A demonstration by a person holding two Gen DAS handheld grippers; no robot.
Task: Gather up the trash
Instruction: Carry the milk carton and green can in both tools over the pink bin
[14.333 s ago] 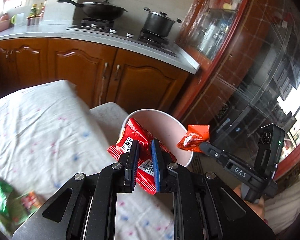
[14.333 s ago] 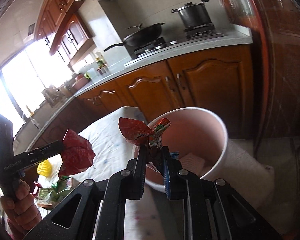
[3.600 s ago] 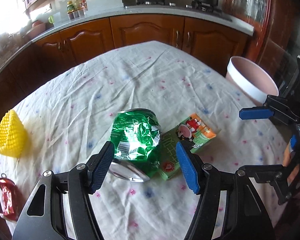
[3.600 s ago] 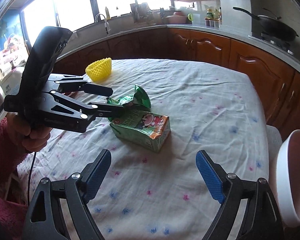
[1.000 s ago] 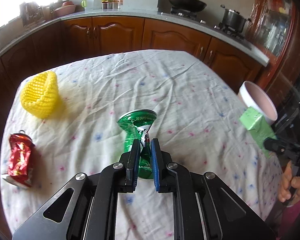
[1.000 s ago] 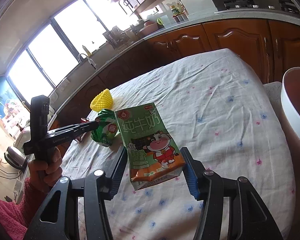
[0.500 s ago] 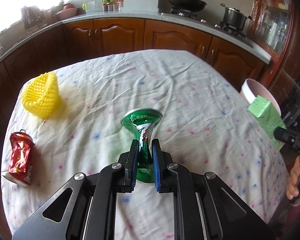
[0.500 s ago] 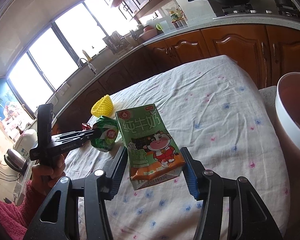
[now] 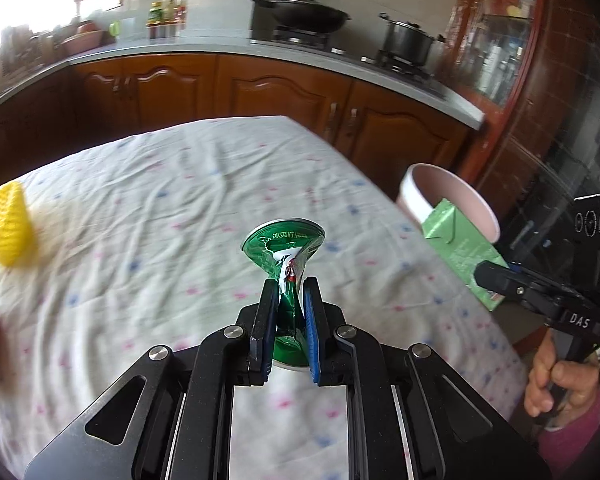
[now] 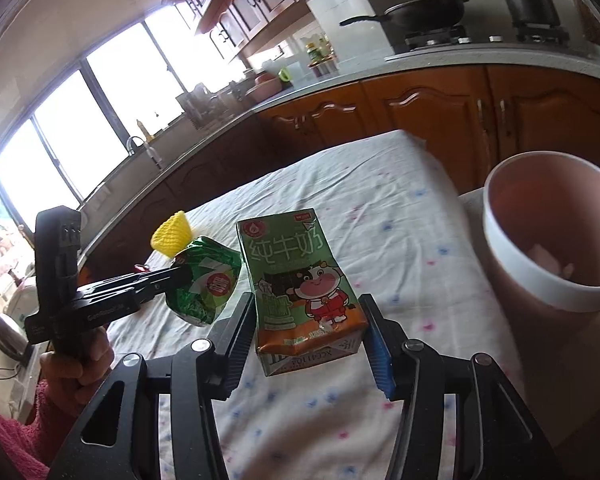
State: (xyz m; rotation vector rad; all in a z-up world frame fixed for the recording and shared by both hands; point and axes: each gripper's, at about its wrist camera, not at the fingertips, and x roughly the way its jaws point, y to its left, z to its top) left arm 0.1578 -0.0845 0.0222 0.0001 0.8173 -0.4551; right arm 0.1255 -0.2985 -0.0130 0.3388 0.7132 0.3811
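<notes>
1. Green crushed metal sits low in the middle of the left wrist view: the can (image 9: 286, 276), pinched at its waist by the left gripper (image 9: 288, 312), above the tablecloth (image 9: 160, 208).
2. In the right wrist view, the right gripper (image 10: 306, 332) grips a green milk carton (image 10: 300, 280) by its sides at lower centre, held off the cloth.
3. The pink bin (image 10: 548, 248) stands at the right edge, past the table's corner.
4. A yellow foam net (image 9: 6, 236) lies at mid left.
5. A wok (image 9: 300, 12) and pot (image 9: 408, 38) sit on the stove along the top.
</notes>
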